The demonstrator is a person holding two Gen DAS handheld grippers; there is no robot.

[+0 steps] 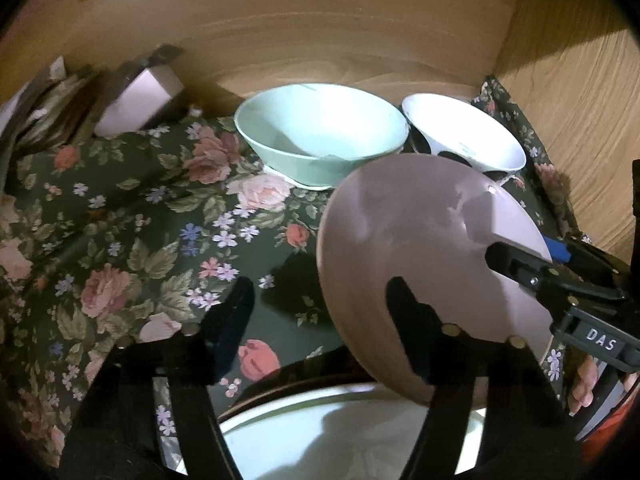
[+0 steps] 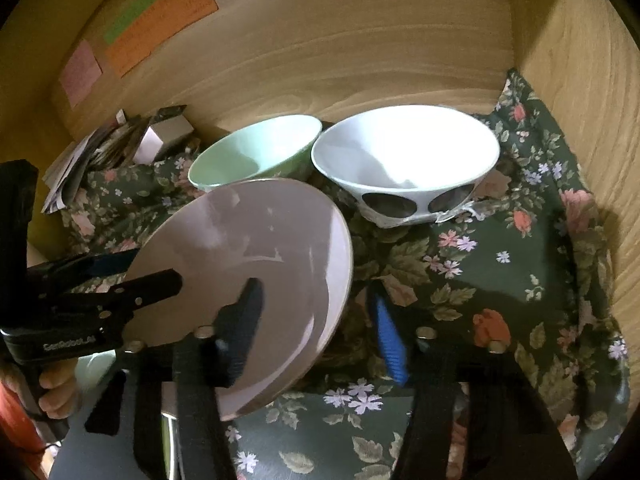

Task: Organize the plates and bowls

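A mauve plate hangs tilted above the floral cloth, in front of two bowls. My right gripper is shut on the plate's rim, with its black finger on the near face and its blue pad behind. My left gripper straddles the opposite rim and is open. Its right finger lies over the plate's face, and its left finger stands apart from the rim. A mint bowl and a white bowl with dark ovals stand upright by the back wall.
Wooden walls close the back and right side. A small box and papers sit at the back left. A white plate lies under my left gripper. Coloured notes are stuck on the wall. A hand holds the left gripper.
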